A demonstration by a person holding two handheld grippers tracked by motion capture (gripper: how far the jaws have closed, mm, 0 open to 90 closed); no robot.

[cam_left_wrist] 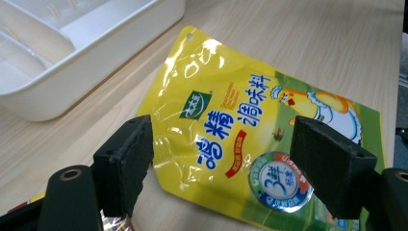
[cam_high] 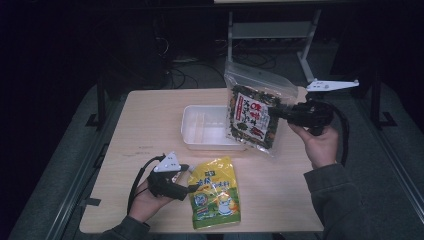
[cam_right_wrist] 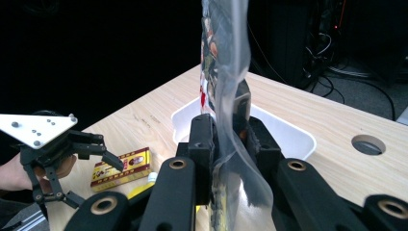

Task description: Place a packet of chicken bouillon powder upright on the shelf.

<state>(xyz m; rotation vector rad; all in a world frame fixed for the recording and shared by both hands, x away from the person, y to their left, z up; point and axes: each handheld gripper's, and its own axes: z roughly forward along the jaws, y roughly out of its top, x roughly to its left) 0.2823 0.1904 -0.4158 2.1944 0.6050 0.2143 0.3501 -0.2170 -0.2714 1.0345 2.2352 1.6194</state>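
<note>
Yellow plastic catches the light just in front of your left gripper [cam_high: 191,176]: a seasoning pouch [cam_high: 215,193] printed with blue characters and a cartoon chicken lies flat on the wooden table [cam_high: 150,115], on your side of the white tray [cam_high: 202,128]. Your left gripper's jaws stand apart, one on either side of the pouch's near corner in the left gripper view, and they grip nothing; the pouch [cam_left_wrist: 250,130] rests on the table between and beyond them. The tray [cam_left_wrist: 91,48] sits just past the pouch's top edge in that view, its ribbed floor bare.

Your right gripper [cam_high: 280,112] is raised to the right of the tray with its jaws closed on the edge of a clear zip bag [cam_high: 254,112] of dark green and orange snack mix. The bag hangs upright off the table, its lower part in front of the tray's right end in the high view. In the right gripper view the bag [cam_right_wrist: 226,82] stands edge-on, pinched between the two jaws, with the tray [cam_right_wrist: 288,130] directly behind it.

Left of the tray in the right gripper view, a small red and yellow box [cam_right_wrist: 122,168] lies flat on the table, close to your left gripper [cam_right_wrist: 94,168]. A round hole [cam_right_wrist: 368,144] in the tabletop shows to the tray's right.
</note>
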